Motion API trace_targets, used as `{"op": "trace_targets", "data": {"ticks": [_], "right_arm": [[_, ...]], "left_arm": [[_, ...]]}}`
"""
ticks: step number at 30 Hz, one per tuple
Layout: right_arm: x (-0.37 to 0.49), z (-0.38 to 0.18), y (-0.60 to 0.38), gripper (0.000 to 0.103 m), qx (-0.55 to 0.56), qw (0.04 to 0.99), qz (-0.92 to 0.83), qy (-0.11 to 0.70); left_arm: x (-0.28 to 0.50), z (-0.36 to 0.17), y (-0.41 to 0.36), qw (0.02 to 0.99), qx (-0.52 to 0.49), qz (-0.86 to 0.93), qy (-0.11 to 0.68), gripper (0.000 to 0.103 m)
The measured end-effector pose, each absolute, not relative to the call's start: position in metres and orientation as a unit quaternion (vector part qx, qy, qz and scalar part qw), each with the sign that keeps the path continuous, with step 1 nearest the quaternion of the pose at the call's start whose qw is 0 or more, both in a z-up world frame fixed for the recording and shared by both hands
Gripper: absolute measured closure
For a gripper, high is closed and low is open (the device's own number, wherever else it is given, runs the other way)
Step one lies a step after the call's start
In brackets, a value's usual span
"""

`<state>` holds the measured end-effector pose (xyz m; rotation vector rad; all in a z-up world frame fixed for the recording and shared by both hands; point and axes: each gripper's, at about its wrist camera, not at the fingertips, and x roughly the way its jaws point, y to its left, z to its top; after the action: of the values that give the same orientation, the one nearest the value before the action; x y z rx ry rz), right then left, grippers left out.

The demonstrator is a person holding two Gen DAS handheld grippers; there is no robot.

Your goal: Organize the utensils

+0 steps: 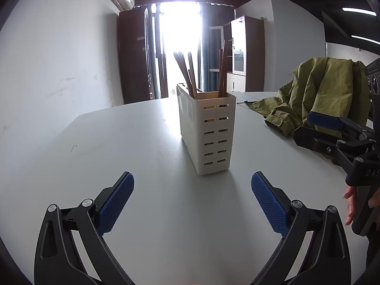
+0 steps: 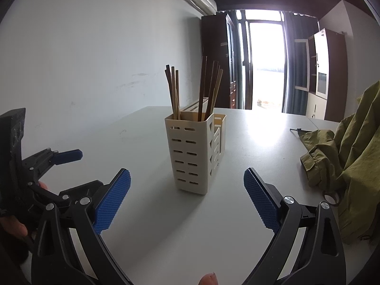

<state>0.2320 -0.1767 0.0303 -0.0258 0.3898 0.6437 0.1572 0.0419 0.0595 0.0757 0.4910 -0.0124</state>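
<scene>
A cream slotted utensil holder (image 1: 209,133) stands upright on the white table (image 1: 133,137), with several brown chopsticks (image 1: 187,73) standing in it. It also shows in the right wrist view (image 2: 192,156), chopsticks (image 2: 204,90) leaning in two bunches. My left gripper (image 1: 192,190) is open and empty, a short way in front of the holder. My right gripper (image 2: 187,190) is open and empty, also just short of the holder. Each gripper shows at the edge of the other's view: the right one (image 1: 332,128), the left one (image 2: 61,159).
An olive-green jacket (image 1: 315,95) lies crumpled on the table's right side, also in the right wrist view (image 2: 351,161). A white wall runs along the left. Dark cabinets (image 1: 135,54) and a bright window stand behind the table's far edge.
</scene>
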Motion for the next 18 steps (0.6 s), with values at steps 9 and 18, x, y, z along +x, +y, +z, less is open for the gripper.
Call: {"op": "trace_targets", "data": {"ticks": [9,18], "right_arm": [[0.2327,0.0295,-0.1769,0.006,-0.016,0.930,0.314,0.190],[0.2334,0.0281,-0.1758,0.006,-0.019,0.929,0.314,0.193]], "left_arm": [[0.1571,0.0577,0.0401,0.969,0.040,-0.009,0.245,0.006],[0.1598,0.0538,0.0373,0.968,0.047,-0.012,0.248,0.006]]}}
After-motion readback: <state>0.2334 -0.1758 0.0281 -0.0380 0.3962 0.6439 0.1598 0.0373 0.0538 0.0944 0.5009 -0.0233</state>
